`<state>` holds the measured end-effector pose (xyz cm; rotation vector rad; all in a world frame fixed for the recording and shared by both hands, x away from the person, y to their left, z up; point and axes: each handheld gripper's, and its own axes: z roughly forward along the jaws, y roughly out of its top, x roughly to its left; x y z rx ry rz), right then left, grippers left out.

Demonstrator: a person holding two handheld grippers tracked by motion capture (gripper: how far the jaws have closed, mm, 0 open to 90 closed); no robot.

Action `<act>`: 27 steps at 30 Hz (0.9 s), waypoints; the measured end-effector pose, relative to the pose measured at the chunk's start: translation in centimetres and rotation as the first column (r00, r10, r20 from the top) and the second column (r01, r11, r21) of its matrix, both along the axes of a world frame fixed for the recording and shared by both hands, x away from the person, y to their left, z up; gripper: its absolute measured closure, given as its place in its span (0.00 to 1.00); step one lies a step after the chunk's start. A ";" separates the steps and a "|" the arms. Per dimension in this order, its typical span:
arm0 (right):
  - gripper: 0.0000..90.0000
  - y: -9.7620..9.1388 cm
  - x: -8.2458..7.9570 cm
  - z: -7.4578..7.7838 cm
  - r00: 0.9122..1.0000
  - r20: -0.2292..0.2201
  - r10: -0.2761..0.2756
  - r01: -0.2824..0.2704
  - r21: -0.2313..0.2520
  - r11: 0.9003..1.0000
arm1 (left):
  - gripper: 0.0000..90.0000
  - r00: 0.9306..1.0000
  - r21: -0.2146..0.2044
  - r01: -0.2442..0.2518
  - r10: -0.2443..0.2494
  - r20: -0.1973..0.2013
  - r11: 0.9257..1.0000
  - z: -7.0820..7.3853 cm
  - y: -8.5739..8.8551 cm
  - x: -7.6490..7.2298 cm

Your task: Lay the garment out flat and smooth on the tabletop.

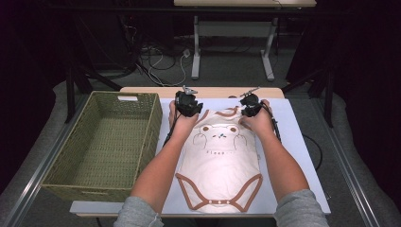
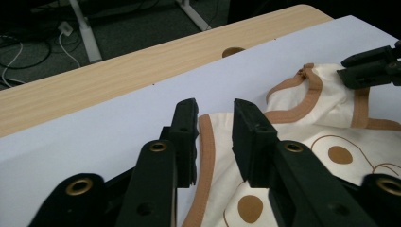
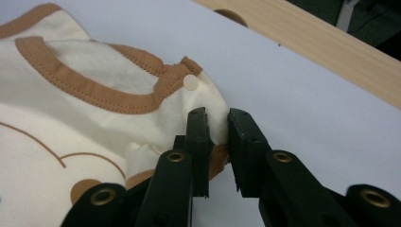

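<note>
- Baby bodysuit (image 1: 220, 161): soft, light, floppy; best pinched at far shoulder corners.
- Left hand-held gripper (image 2: 215, 124): apart over brown trim.
- Right hand-held gripper (image 3: 217, 126): clamped on shoulder cloth.

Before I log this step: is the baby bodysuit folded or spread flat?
Spread flat: the baby bodysuit lies full length on the white mat, face print up.

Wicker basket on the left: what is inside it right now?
The wicker basket holds nothing on the woven floor that shows. The inner side of its near wall is hidden from the high view. The cream bodysuit lies outside it, on the white sheet.
</note>
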<state>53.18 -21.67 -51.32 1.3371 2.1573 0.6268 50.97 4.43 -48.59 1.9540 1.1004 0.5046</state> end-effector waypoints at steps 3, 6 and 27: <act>0.88 0.0 -0.3 -0.3 1.000 0.002 0.008 -0.008 0.002 1.000 | 0.72 1.000 0.019 -0.002 0.002 -0.005 1.000 -0.4 -0.1 0.5; 0.88 0.0 -1.1 -0.4 1.000 -0.015 0.009 -0.009 0.000 1.000 | 0.64 1.000 0.007 -0.018 0.018 -0.013 1.000 -1.4 -0.6 1.3; 0.88 -2.1 -4.5 -0.6 0.999 -0.021 0.039 -0.038 0.065 0.997 | 0.57 0.989 0.074 0.034 -0.022 -0.149 0.997 -6.4 -2.0 2.6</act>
